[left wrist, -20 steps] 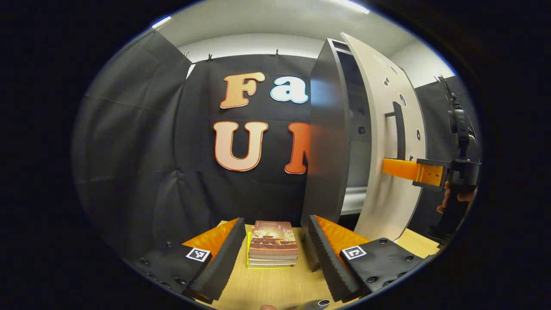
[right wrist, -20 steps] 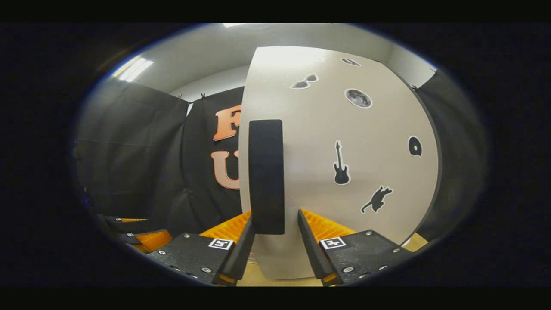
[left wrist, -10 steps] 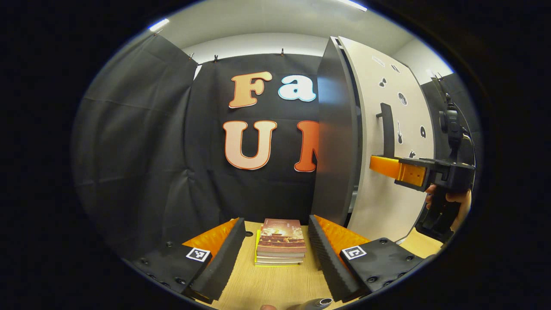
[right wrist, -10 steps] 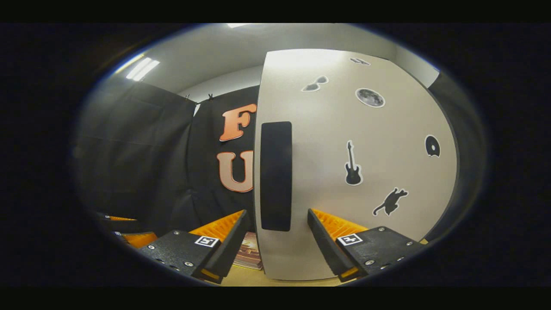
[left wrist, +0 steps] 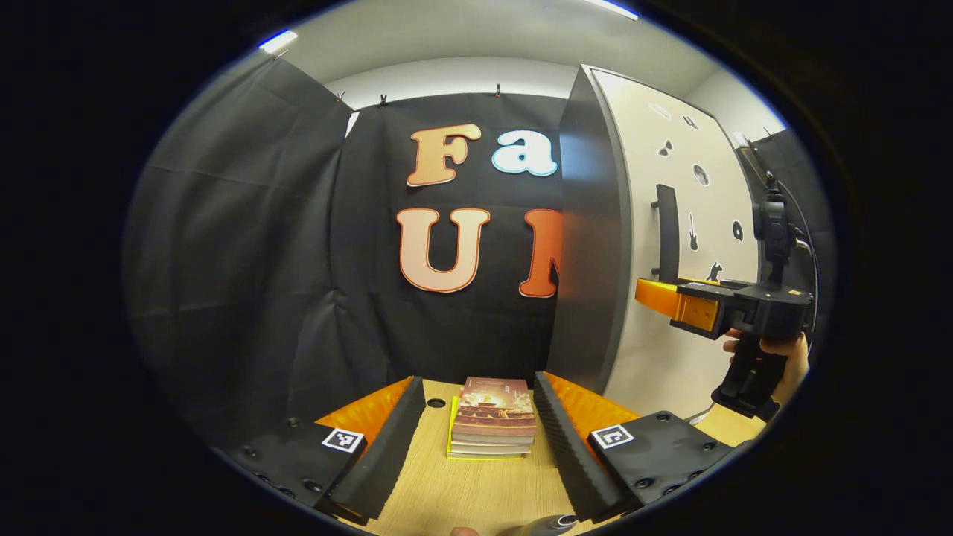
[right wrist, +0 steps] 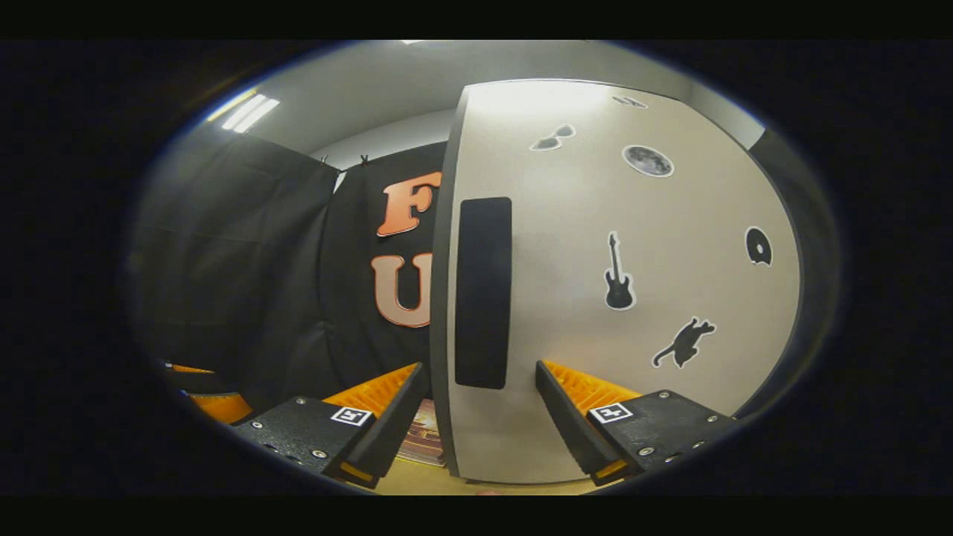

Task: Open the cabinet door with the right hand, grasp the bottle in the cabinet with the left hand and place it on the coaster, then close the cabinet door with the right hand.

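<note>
The cabinet door (right wrist: 633, 298) lay flush against the dark cabinet (left wrist: 592, 246), with no gap showing along its edge in the left gripper view. Its pale face carried small dark stickers — a guitar (right wrist: 618, 272), a cat (right wrist: 683, 341), a moon (right wrist: 648, 160) and sunglasses (right wrist: 552, 138). The black vertical handle (right wrist: 483, 292) stood near the door's left edge.

The right gripper (right wrist: 480, 406) faced the door with its fingers (right wrist: 391, 428) spread wide on either side of the handle's lower end, and neither finger pressed on it. In the left gripper view that same gripper (left wrist: 649, 292) pointed at the door just below the handle (left wrist: 666, 234), held by a hand (left wrist: 778, 361).

The left gripper (left wrist: 476, 439) hovered over the wooden table (left wrist: 476, 495), its fingers (left wrist: 566, 439) well apart and holding nothing. Between them, farther back on the table, lay a stack of books (left wrist: 493, 417). At the bottom edge of that view showed a grey rounded thing (left wrist: 547, 525) — possibly the bottle's top, though I could not tell.
</note>
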